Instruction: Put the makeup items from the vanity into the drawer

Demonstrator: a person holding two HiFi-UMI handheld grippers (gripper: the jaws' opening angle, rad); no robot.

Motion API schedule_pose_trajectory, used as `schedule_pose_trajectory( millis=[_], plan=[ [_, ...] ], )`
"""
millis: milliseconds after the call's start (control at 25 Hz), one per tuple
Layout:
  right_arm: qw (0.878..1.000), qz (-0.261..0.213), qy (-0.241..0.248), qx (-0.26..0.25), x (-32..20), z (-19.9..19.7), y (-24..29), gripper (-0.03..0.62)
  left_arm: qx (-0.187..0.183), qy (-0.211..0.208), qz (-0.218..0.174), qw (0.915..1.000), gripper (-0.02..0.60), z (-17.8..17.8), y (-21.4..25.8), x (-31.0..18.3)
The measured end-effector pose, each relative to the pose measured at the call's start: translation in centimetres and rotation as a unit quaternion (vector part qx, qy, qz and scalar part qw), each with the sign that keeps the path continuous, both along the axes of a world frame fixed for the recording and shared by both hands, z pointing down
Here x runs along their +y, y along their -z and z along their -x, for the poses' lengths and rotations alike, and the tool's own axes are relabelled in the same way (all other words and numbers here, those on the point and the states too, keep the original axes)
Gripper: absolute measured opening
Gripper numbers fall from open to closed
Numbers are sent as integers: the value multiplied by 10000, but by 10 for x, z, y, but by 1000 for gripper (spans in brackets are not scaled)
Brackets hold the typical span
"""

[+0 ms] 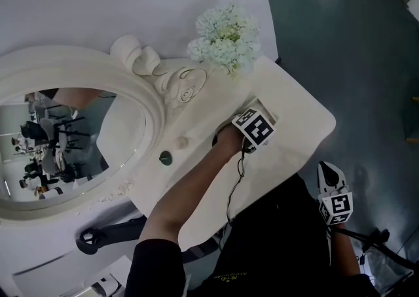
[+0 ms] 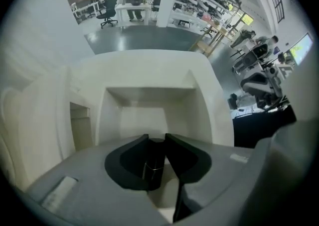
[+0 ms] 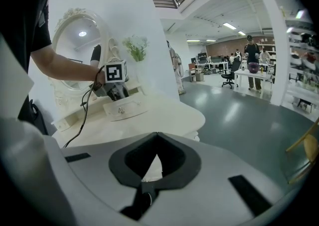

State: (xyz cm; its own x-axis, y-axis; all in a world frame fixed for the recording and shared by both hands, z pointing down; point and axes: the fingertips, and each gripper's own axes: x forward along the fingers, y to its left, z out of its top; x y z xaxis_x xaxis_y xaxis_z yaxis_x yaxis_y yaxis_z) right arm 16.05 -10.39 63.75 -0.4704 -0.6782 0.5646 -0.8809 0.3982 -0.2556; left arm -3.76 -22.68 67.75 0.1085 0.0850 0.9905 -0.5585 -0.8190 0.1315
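Observation:
My left gripper [image 1: 257,121] reaches over the small open drawer [image 1: 278,121] on the cream vanity top [image 1: 294,103]; its marker cube hides the jaws in the head view. In the left gripper view the left gripper [image 2: 156,139] is shut on a slim dark makeup tube [image 2: 151,166] with a thin silver ring, held upright above the pale drawer cavity [image 2: 142,120]. The right gripper view shows that drawer [image 3: 124,108] pulled out, with the left gripper [image 3: 112,90] at it. My right gripper [image 1: 329,173] hangs off the vanity's front edge, with its right gripper tips [image 3: 157,135] shut and holding nothing.
An oval mirror [image 1: 65,139] in a carved frame stands at the left, with pale flowers [image 1: 226,37] behind the drawer. A small dark round item [image 1: 165,157] lies near the mirror's base. A cable [image 1: 236,184] trails from the left gripper. Grey floor [image 1: 366,60] lies to the right.

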Motion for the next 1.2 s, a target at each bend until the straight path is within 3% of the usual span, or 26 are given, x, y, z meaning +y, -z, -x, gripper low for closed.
schedule_pose_trajectory(
  millis=[120,280,520,720,840,960,1040,1080,1120,1200],
  plan=[
    [10000,5,-19,11,0,-3,0,2,198,209,147,9995,120,0,1,-1],
    [10000,-7,15,14,1,-2,0,3,215,211,39,9995,121,0,2,-2],
    [9999,-71,150,41,-2,1,5,3,549,309,-616,9961,117,-3,36,-9],
    [9991,-222,360,102,-8,10,19,2,1150,473,-1099,9861,179,-7,94,-9],
    [9980,-358,506,106,-12,18,30,3,1551,602,-1721,9709,199,-1,155,-1],
    [9966,-519,631,59,-14,30,45,2,2019,934,-2575,9403,199,17,229,20],
    [9950,-633,777,41,-16,41,59,3,2304,1203,-3366,9051,199,36,275,41],
    [9933,-731,891,37,-19,46,67,3,2398,1336,-3870,8803,198,47,295,52],
    [9910,-852,1030,24,-24,52,75,2,2456,1467,-4426,8499,192,61,314,62],
    [9852,-1095,1318,-15,-36,64,90,3,2476,1722,-5437,7832,175,89,341,84]
  ],
)
